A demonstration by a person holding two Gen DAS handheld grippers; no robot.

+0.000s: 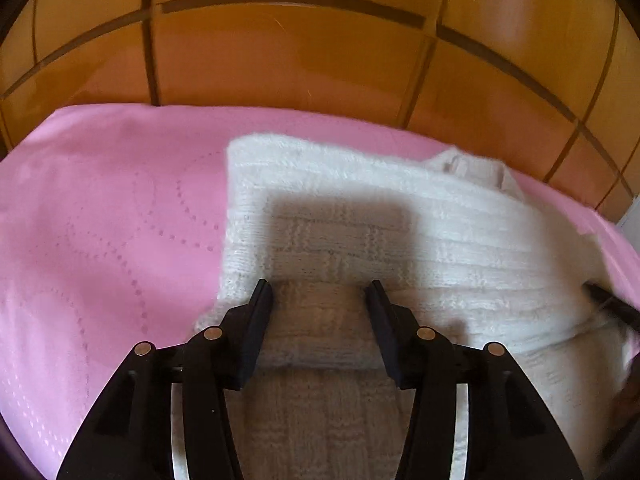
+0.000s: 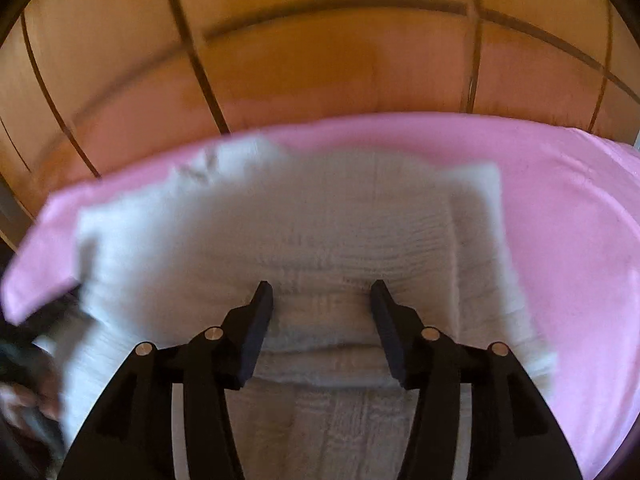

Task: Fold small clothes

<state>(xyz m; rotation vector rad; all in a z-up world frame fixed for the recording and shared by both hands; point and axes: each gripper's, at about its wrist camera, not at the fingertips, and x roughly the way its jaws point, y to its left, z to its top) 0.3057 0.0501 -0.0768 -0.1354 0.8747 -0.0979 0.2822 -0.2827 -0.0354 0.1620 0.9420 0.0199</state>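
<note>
One white, chunky-knit ribbed garment (image 1: 400, 240) lies folded on one smooth pink dotted cloth (image 1: 100, 220). Left tool (image 1: 320, 288) and right tool (image 2: 320, 288) both half-open, gripping nothing.

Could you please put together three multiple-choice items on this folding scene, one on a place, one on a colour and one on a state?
1. Where does the white knitted garment lie?
A. On the pink cloth
B. On the bare tiled floor
C. In a basket

2. What colour are the floor tiles beyond the cloth?
A. Blue
B. Orange-brown
C. Green

3. How do the jaws of the left gripper stand?
A. Clamped on a sleeve
B. Shut on nothing
C. Apart over the garment

Answers:
1 A: the pink cloth shows around the garment in both wrist views.
2 B: the tiles are orange-brown with dark joints.
3 C: a clear gap shows between the fingers, with knit below it; the right gripper stands likewise.
</note>
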